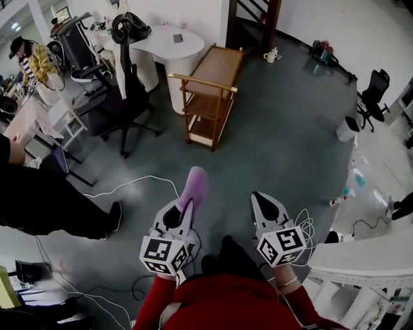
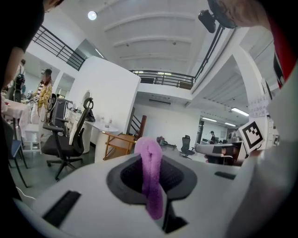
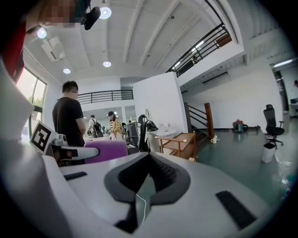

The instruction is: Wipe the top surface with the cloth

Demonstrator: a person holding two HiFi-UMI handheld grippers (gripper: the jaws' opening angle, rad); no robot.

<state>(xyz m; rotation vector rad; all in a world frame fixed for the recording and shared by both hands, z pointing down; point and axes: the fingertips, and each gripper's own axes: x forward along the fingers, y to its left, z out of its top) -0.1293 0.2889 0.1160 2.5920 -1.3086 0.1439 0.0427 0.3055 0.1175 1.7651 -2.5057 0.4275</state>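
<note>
A purple cloth [image 1: 194, 187] sticks out forward from my left gripper [image 1: 186, 207], which is shut on it. In the left gripper view the cloth [image 2: 150, 173] is folded and pinched upright between the jaws of that gripper [image 2: 150, 158]. My right gripper [image 1: 258, 197] hangs beside it, shut with nothing in it; its jaws [image 3: 149, 157] meet at the tip. The cloth [image 3: 106, 149] shows at the left of the right gripper view. A wooden cart [image 1: 216, 67] with a bare top shelf stands a few steps ahead on the floor, well beyond both grippers.
A black office chair [image 1: 126, 90] and a white round table [image 1: 171, 45] stand left of the cart. A person in black [image 1: 39, 200] is close on my left. White cables [image 1: 135, 184] trail over the floor. A staircase [image 1: 251, 19] rises behind the cart.
</note>
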